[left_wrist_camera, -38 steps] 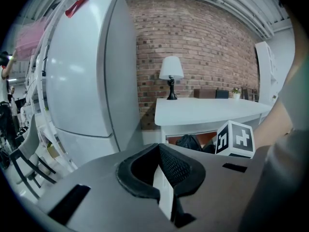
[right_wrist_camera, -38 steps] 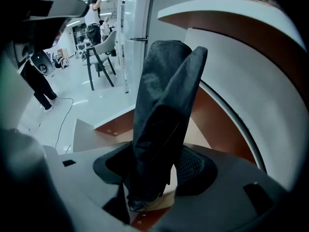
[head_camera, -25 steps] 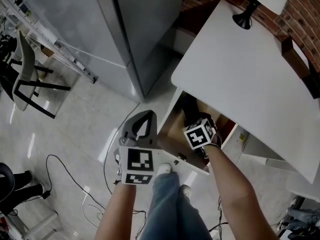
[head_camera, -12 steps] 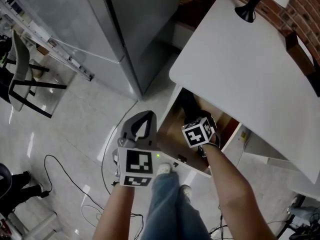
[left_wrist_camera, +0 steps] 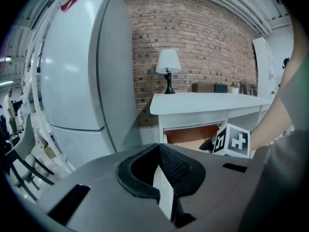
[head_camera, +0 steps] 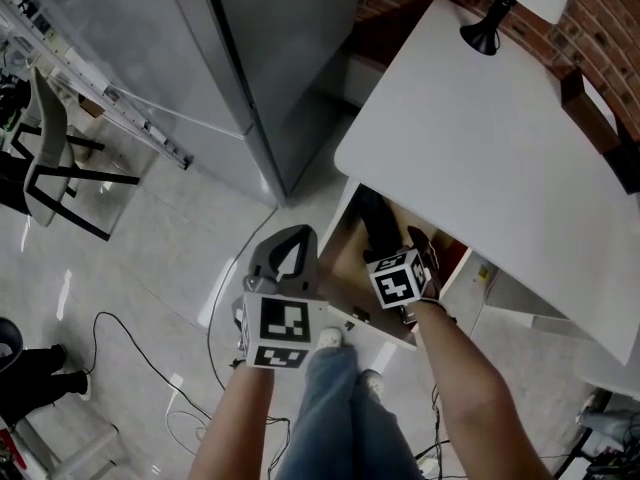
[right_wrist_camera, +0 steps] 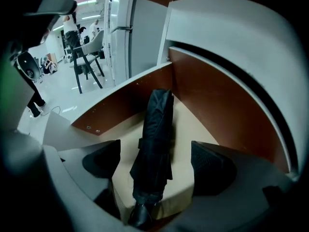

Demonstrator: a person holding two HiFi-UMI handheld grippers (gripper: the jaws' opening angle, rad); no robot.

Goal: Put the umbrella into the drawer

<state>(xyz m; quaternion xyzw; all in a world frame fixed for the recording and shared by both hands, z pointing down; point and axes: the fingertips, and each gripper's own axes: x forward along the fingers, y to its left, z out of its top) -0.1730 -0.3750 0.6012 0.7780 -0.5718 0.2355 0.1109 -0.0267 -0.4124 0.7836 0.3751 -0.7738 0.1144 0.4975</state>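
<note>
- My right tongs [right_wrist_camera: 155, 162] are opening, pads clear of the umbrella [right_wrist_camera: 158, 124] lying between them in the drawer [right_wrist_camera: 120, 103].
- My left tongs [left_wrist_camera: 158, 153] are closed together, holding nothing.

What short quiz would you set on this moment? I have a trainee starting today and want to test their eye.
1. True or false: the umbrella lies inside the open drawer.
2. The pads of the right gripper are: (A) pressing on the umbrella, (B) apart, one on each side of it, (C) together above it.
3. What stands on the white table?

Key: 1 true. 2 B: the jaws are opening and the umbrella lies untouched between them. 3 a lamp.
</note>
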